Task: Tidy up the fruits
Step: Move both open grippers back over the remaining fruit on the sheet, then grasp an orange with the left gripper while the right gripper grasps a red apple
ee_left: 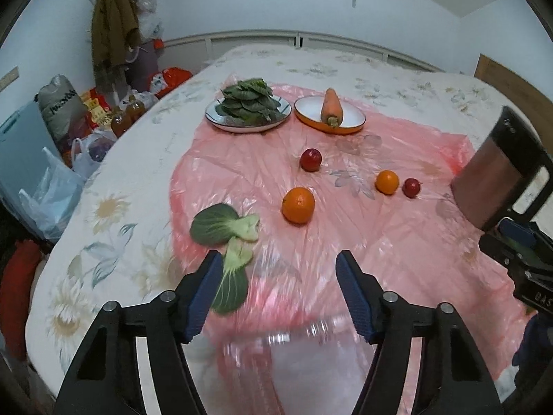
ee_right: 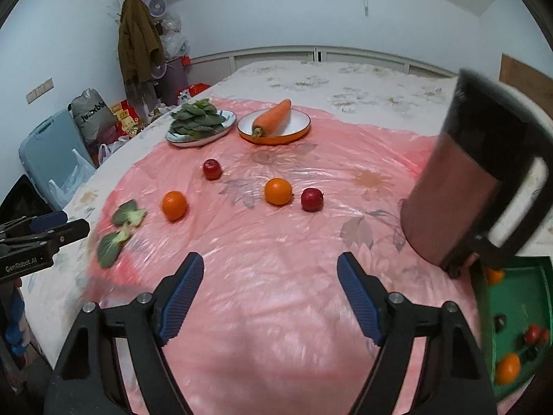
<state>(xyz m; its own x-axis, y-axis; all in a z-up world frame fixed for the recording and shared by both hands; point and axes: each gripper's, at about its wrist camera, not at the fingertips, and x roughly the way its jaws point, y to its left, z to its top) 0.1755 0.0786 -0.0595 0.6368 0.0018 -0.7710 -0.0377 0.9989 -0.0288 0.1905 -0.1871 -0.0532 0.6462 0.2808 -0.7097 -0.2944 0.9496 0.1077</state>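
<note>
Blue-padded fingers [ee_left: 204, 297] of the left gripper [ee_left: 280, 294] are standing apart over a pink plastic sheet [ee_left: 380, 242], with nothing between them; a loose green leaf [ee_left: 230, 287] is lying just beside the left-hand pad, partly hidden behind it. Right gripper [ee_right: 271, 297] is likewise hanging spread wide above bare plastic, gripping nothing.

Fruit is lying scattered across the middle of the sheet. Nearest the left gripper, a large orange [ee_left: 298, 205] is sitting just beyond a second leafy piece [ee_left: 221, 224]. Farther back, a red apple [ee_left: 310, 159] is resting alone. Off to the right, a smaller orange [ee_left: 387, 182] and another red apple [ee_left: 411, 187] are sitting side by side — close, though whether they are touching I cannot tell.

At the back of the sheet two dishes are standing next to each other: a white plate [ee_left: 221, 122] piled with green leaves [ee_left: 250, 102], and an orange-rimmed dish [ee_left: 349, 126] holding a single carrot [ee_left: 331, 107].

On the right, a dark jug with a brownish body [ee_right: 459, 186] is leaning at a tilt. Below it, at the edge of the right wrist view, a green tray [ee_right: 518, 297] is holding fruit — an orange [ee_right: 507, 368] and some small red pieces [ee_right: 535, 335], too blurred to name.
</note>
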